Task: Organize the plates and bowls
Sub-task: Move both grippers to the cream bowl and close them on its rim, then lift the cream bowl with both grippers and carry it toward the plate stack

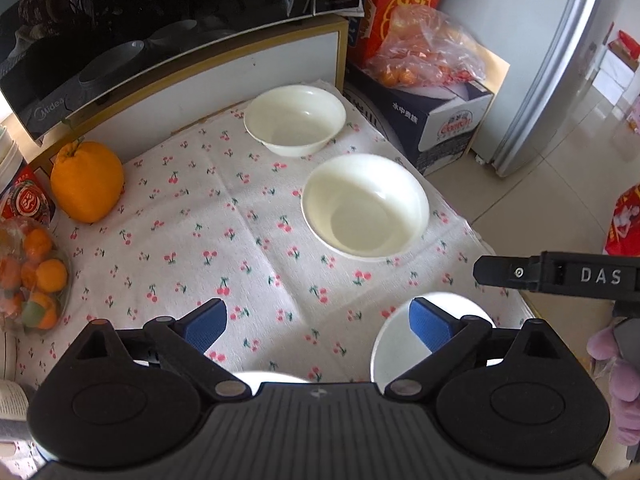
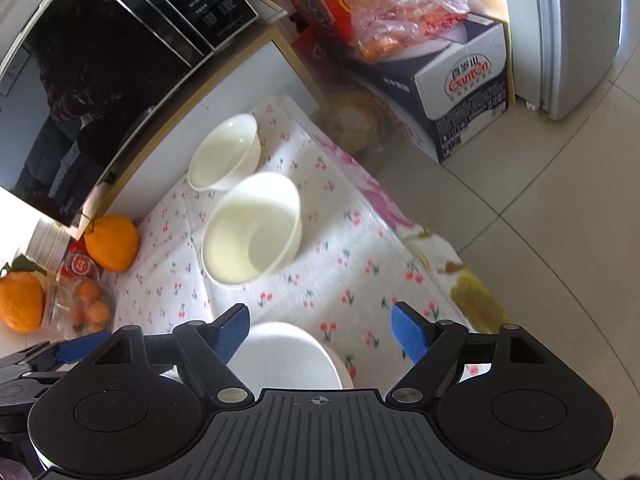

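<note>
Two white bowls stand on the cherry-print cloth (image 1: 224, 240): a smaller bowl (image 1: 294, 120) (image 2: 226, 154) at the back and a larger bowl (image 1: 364, 206) (image 2: 252, 228) in front of it. Nearer, a white dish (image 1: 394, 348) (image 2: 288, 356) lies on the cloth, partly hidden by gripper parts. My left gripper (image 1: 320, 328) hovers over the cloth, open, with its right pad (image 1: 430, 328) above that dish's rim. My right gripper (image 2: 322, 332) is open above the same dish, touching nothing. A sliver of another white dish (image 1: 272, 378) shows under the left gripper's body.
A large orange (image 1: 86, 182) and a bag of tangerines (image 1: 32, 272) sit at the cloth's left. A black microwave (image 1: 120, 32) stands behind on a raised shelf. Cardboard boxes (image 1: 440, 120) and a fridge (image 1: 560, 60) lie beyond the table's right edge, over tiled floor.
</note>
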